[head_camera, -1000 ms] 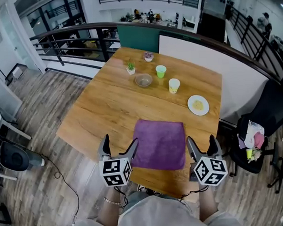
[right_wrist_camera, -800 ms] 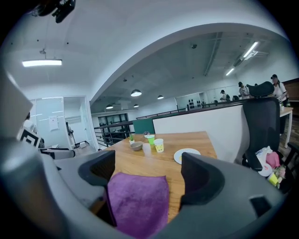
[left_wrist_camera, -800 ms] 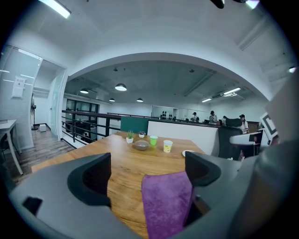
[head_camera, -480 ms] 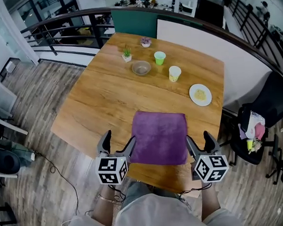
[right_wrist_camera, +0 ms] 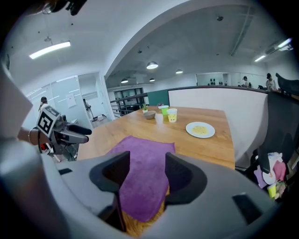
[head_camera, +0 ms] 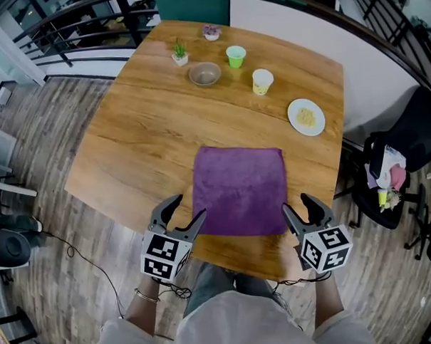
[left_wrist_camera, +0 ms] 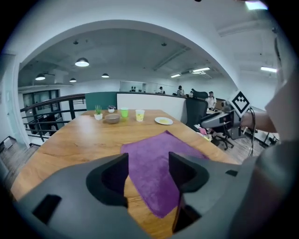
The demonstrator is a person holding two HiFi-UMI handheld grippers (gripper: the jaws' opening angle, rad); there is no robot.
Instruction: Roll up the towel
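Observation:
A purple towel (head_camera: 239,190) lies flat and unrolled on the wooden table (head_camera: 143,142), near its front edge. My left gripper (head_camera: 188,209) hovers at the towel's near left corner and my right gripper (head_camera: 297,206) at its near right corner. Both have just been closing their jaws, which still stand apart with nothing pressed between them. In the left gripper view the towel (left_wrist_camera: 159,142) shows through the gap of the left gripper (left_wrist_camera: 148,164). In the right gripper view the towel (right_wrist_camera: 140,149) lies below the right gripper (right_wrist_camera: 146,164), its near corner under the gap.
At the table's far side stand a bowl (head_camera: 205,74), a green cup (head_camera: 235,56), a pale cup (head_camera: 262,81), a plate (head_camera: 306,117) and two small plants (head_camera: 180,54). A black chair (head_camera: 404,159) with a bag stands right of the table.
Both grippers have sunk toward the table's front edge at the towel's near corners and tilted downward. Their jaws have narrowed. The towel lies as before.

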